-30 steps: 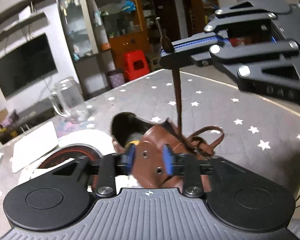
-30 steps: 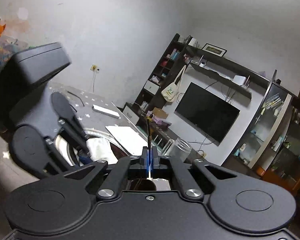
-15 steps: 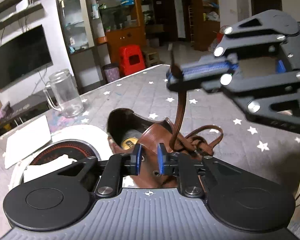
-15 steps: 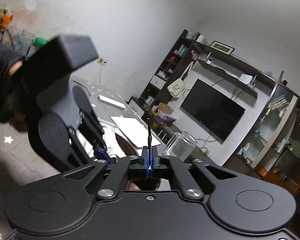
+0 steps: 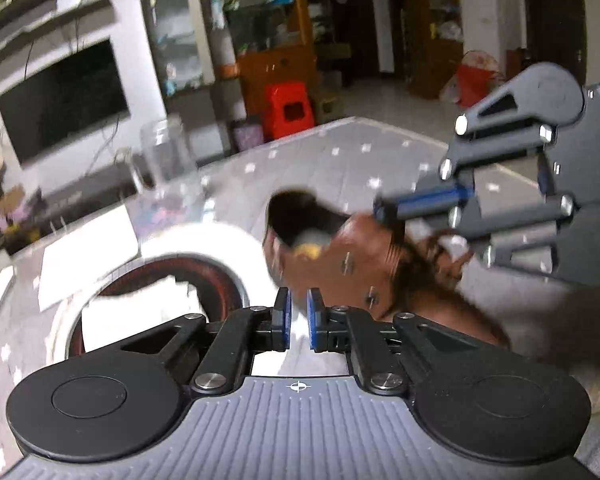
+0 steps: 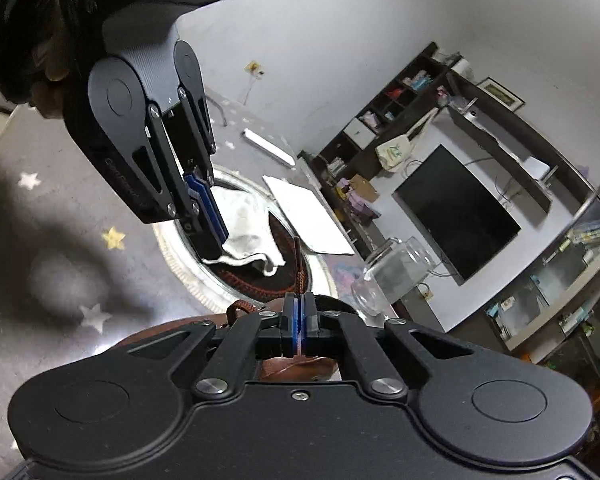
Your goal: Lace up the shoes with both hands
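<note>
Right claw pinching the lace above the brown shoe, left claw nearly closed on nothing.

In my right wrist view the right claw (image 6: pixel 297 320) has its blue pads pressed together on the brown lace (image 6: pixel 297 264), whose tip stands straight up out of the pads at centre frame, long axis running up and down the picture. In my left wrist view the shoe (image 5: pixel 364 264) lies right of centre on the star-patterned table (image 5: pixel 340 160), its long axis slanting from the dark mouth at upper left down to the blurred body at lower right. The left claw (image 5: pixel 299 316) sits at bottom centre with a narrow gap between its pads and nothing in it, just left of the shoe. A glass jar (image 5: pixel 168 160) stands at upper left, a round mat (image 6: pixel 172 256) with a white cloth (image 6: pixel 248 236) beside the shoe.
</note>
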A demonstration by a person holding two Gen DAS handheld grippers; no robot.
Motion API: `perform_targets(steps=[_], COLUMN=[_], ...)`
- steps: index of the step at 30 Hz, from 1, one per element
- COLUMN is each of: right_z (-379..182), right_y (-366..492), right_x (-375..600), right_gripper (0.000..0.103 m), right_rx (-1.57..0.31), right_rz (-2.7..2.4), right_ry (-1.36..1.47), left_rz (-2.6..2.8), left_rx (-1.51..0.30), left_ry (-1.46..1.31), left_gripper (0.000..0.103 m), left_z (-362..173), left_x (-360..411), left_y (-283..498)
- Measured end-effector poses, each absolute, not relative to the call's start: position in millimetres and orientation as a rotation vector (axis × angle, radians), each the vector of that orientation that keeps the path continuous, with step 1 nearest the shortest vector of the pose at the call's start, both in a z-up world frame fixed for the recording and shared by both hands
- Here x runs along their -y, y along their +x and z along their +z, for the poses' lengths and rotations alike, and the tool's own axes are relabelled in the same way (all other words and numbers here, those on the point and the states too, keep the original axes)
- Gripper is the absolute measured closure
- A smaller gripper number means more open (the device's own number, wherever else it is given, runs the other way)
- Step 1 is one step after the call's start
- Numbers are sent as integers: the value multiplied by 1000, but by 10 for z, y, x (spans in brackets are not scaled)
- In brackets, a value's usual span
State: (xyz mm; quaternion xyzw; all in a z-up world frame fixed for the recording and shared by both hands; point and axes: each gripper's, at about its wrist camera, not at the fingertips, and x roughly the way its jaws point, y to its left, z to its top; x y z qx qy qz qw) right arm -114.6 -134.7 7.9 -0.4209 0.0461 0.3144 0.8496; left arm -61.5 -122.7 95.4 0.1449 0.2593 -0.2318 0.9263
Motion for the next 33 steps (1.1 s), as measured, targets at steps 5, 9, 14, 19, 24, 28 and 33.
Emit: perform_targets(steps=[5, 9, 14, 19, 24, 28, 33], right_z=[58, 43, -3, -111, -213, -317, -558], right_y=[-1188, -1210, -1197, -1194, -1161, -1164, -1153], right_x=[1397, 1436, 1443, 1453, 1278, 1161, 1070], right_gripper=[102, 102, 102, 102, 102, 102, 102], right_rx=[-100, -102, -94, -74, -58, -35, -5], right_rz=[628, 605, 604, 616, 644, 667, 679], right_ry=[-911, -928, -941, -965, -1050, -1130, -1308], left_rz=[-492, -480, -480, -493, -472, -474, -484], left_rx=[-518, -533, -556, -530, -521, -514, -510], left_ry=[271, 263, 254, 284, 259, 223, 208], left_gripper=[71, 71, 76, 84, 85, 85, 85], left_z=[998, 975, 933, 944, 872, 816, 790], left_x=[1440, 1555, 1527, 1406, 1190, 1078, 1045], left_y=[-540, -451, -385, -495, -562, -560, -559])
